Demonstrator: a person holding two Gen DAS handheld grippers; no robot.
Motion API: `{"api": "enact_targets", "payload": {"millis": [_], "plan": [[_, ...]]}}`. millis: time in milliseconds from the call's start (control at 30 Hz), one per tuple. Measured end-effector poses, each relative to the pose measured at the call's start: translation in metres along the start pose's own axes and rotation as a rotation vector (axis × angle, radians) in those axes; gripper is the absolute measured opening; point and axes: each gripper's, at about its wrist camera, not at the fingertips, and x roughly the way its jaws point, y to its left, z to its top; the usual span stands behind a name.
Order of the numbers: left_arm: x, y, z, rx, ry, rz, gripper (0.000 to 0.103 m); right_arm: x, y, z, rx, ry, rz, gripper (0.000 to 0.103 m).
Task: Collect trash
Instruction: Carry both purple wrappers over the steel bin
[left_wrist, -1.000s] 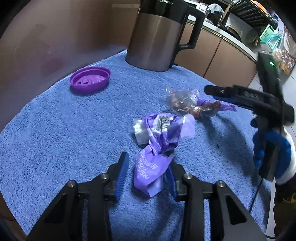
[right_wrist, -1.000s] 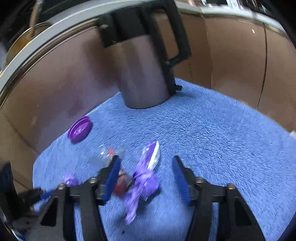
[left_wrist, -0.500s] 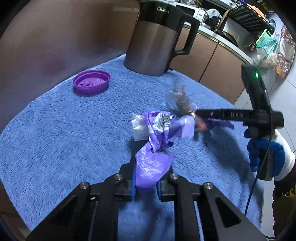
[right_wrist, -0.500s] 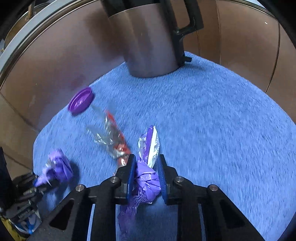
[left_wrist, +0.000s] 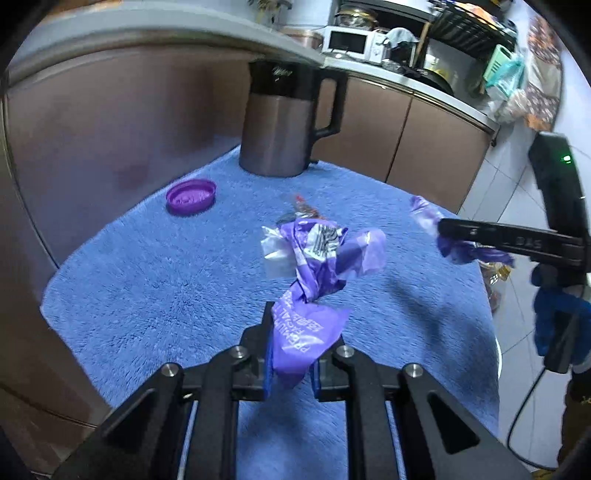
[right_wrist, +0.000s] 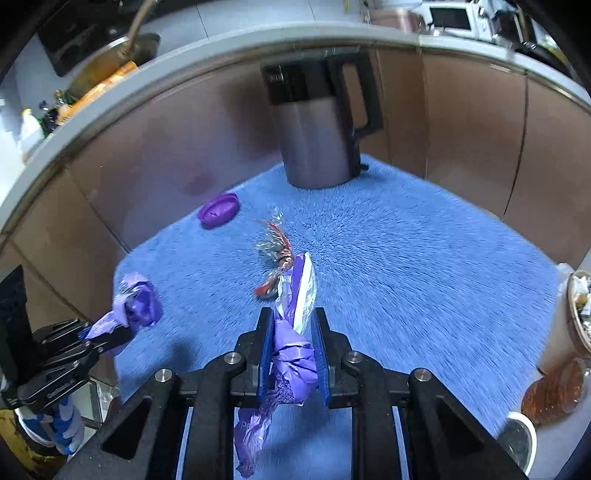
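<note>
My left gripper (left_wrist: 291, 354) is shut on a crumpled purple wrapper (left_wrist: 317, 266) and holds it above the blue towel (left_wrist: 147, 280). My right gripper (right_wrist: 293, 347) is shut on a second purple and silver wrapper (right_wrist: 295, 332), also lifted off the towel. The right gripper shows at the right of the left wrist view (left_wrist: 439, 230) with its wrapper (left_wrist: 424, 214). The left gripper and its wrapper (right_wrist: 138, 301) show at the left of the right wrist view. A clear and red candy wrapper (right_wrist: 275, 251) lies on the towel beyond them.
A steel kettle with a black handle (left_wrist: 280, 125) stands at the towel's far edge. A purple lid (left_wrist: 190, 195) lies at the far left. Brown cabinet doors (left_wrist: 110, 122) close the back. A cup holding scraps (right_wrist: 576, 317) sits off the towel's right edge.
Both grippers closed on their purple wrappers and then lifted them up off the towel. The clear and red wrapper stays lying on the towel.
</note>
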Motion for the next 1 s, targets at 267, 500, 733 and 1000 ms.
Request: {"api": "enact_targets", "payload": {"millis": [267,500,733,1000], "plan": [[-0.038,-0.074,-0.002,0.168,-0.082,0.032,0.014,-0.095,-0.015,-0.040,0.040,-0.121,-0.048,0.019],[-0.039,-0.161,0.000,0.318,-0.092,-0.044,0.014,-0.146,-0.058,-0.079,0.130,-0.179,-0.136,0.019],[-0.009,-0.246,-0.001,0.455,-0.045,-0.141,0.014,-0.173,-0.114,-0.120,0.248,-0.196,-0.206,0.019],[0.044,-0.325,-0.020,0.564,0.080,-0.245,0.014,-0.176,-0.180,-0.170,0.393,-0.169,-0.257,0.019]]}}
